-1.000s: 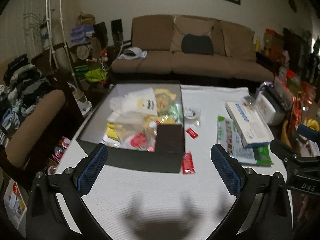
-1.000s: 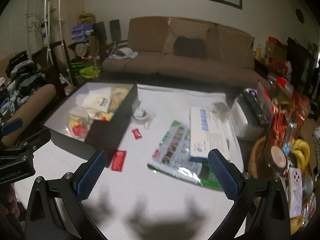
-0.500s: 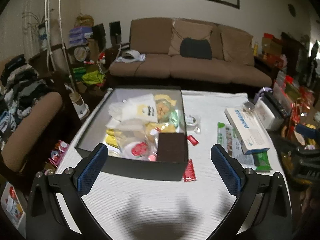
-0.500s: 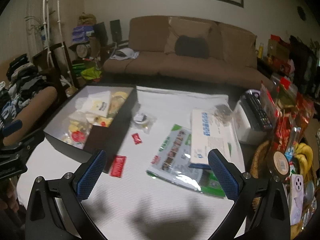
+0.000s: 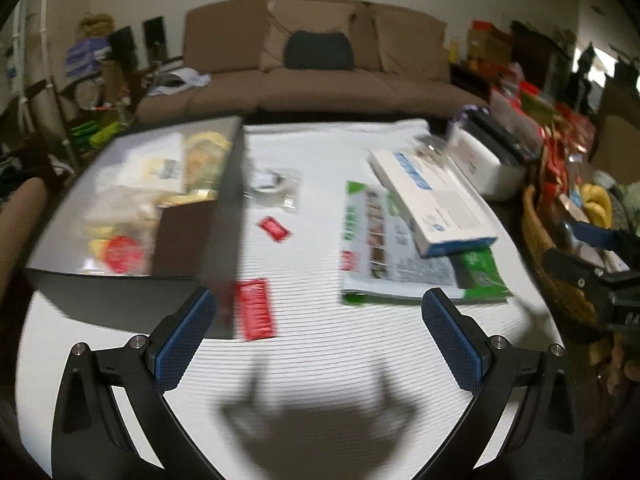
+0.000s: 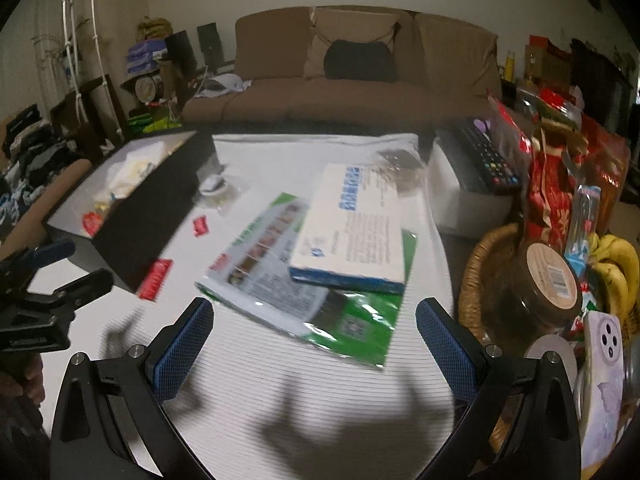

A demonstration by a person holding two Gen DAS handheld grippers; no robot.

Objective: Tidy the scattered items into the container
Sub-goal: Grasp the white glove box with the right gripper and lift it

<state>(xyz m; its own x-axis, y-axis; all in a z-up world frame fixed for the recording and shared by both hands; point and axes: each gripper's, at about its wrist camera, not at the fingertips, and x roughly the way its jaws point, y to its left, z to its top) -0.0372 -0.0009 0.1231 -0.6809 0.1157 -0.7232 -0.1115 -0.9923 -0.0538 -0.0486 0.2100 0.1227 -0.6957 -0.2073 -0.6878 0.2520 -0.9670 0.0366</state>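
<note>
A black box (image 5: 132, 300) (image 6: 160, 200) with several packets inside sits at the table's left. Beside its near corner lies a large red sachet (image 5: 256, 310) (image 6: 155, 279); a smaller red sachet (image 5: 274, 229) (image 6: 200, 226) and a clear bag (image 5: 276, 188) (image 6: 218, 194) lie farther back. A white and blue carton (image 5: 432, 204) (image 6: 352, 224) rests on a green and white pouch (image 5: 384, 256) (image 6: 304, 276). My left gripper (image 5: 320, 344) is open, low over the white cloth just in front of the large sachet. My right gripper (image 6: 316, 344) is open in front of the pouch.
A white appliance with a remote on top (image 6: 472, 184) stands at the far right of the table. A wicker basket (image 6: 480, 272) with bananas, a jar and snack bags crowds the right edge. A brown sofa (image 5: 316, 68) is behind the table. A chair arm (image 5: 20, 232) sits at left.
Both views have swung right and lower toward the table. The left gripper now faces the red sachets instead of the box; the right gripper has closed in on the pouch and carton.
</note>
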